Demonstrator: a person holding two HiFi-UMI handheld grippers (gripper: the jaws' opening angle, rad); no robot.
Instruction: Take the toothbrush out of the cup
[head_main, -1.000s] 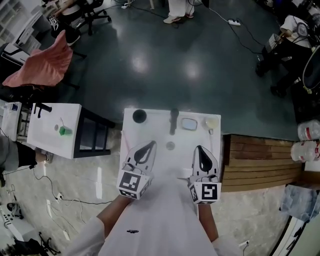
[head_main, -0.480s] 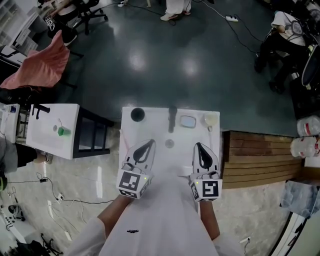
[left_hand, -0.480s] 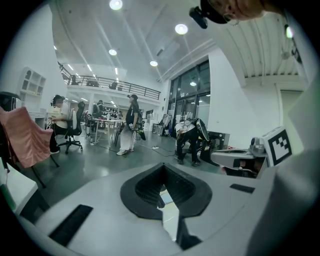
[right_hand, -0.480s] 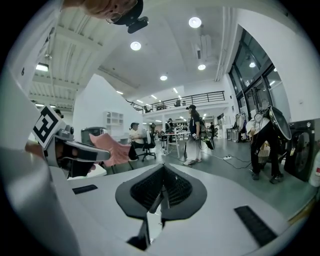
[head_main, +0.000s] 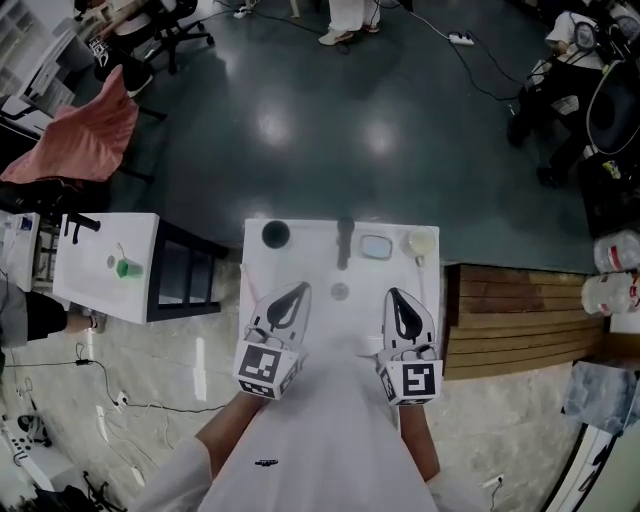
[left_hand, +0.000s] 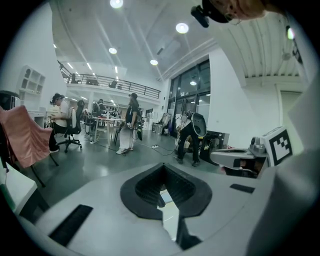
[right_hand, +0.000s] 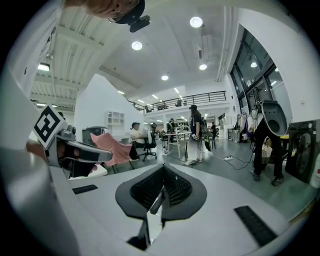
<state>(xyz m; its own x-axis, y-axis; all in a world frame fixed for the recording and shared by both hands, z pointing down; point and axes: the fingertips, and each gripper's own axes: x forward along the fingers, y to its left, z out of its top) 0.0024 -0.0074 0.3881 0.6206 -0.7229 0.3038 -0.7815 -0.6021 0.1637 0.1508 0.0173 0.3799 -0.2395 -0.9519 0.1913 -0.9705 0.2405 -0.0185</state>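
Meeting at the tips with nothing between, the jaws of left gripper (head_main: 296, 295) and right gripper (head_main: 398, 300) hover over the table (head_main: 310, 250). Dark cup (head_main: 275, 234) far left, pale cup (head_main: 422, 242) far right. The toothbrush is too small to make out.

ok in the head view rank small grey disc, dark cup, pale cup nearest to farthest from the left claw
1. small grey disc, just right of the left claw
2. dark cup, far-left corner
3. pale cup, far-right corner
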